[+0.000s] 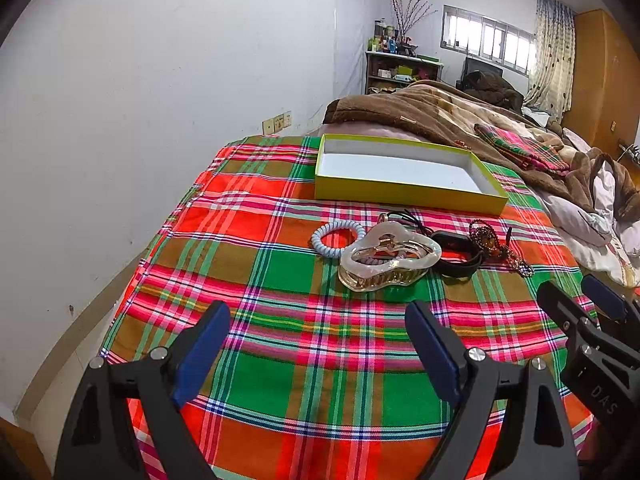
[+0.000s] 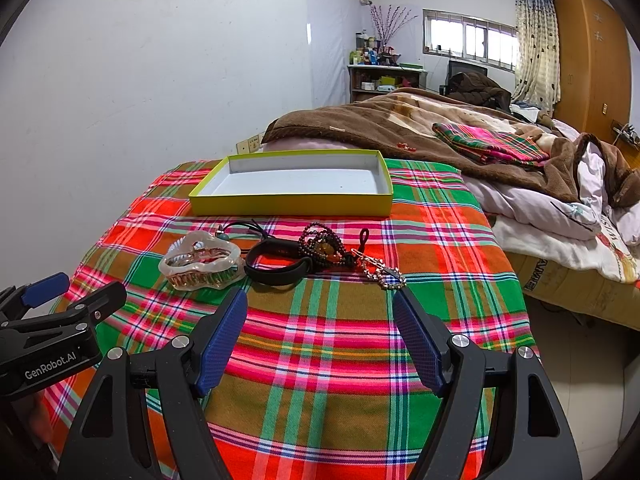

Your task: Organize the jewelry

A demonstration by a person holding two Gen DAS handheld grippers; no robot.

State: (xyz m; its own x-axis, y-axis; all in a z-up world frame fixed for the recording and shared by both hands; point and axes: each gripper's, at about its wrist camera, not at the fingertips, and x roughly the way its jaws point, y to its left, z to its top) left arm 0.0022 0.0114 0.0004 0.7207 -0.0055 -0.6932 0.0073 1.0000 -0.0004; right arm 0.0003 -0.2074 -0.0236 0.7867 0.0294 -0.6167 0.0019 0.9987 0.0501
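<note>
An empty yellow-green box [image 1: 404, 191] with a white inside sits at the far side of the plaid cloth [image 1: 280, 340]; it also shows in the right wrist view [image 2: 292, 204]. In front of it lie a pale blue coil hair tie [image 1: 338, 237], a clear claw clip [image 1: 390, 258], a black band [image 1: 460, 254], a dark bead string [image 1: 486, 236] and a rhinestone clip [image 2: 384, 274]. The claw clip [image 2: 202, 262], band [image 2: 276, 260] and beads [image 2: 324, 244] show in the right wrist view. My left gripper [image 1: 318, 320] is open, short of the clip. My right gripper [image 2: 320, 312] is open, short of the band.
A brown blanket [image 2: 380, 124] and white bedding [image 2: 560, 216] lie behind and right of the cloth. A folded plaid cloth [image 2: 488, 140] rests on the blanket. A white wall is on the left. A shelf [image 2: 384, 76] and wardrobe [image 2: 592, 60] stand far back.
</note>
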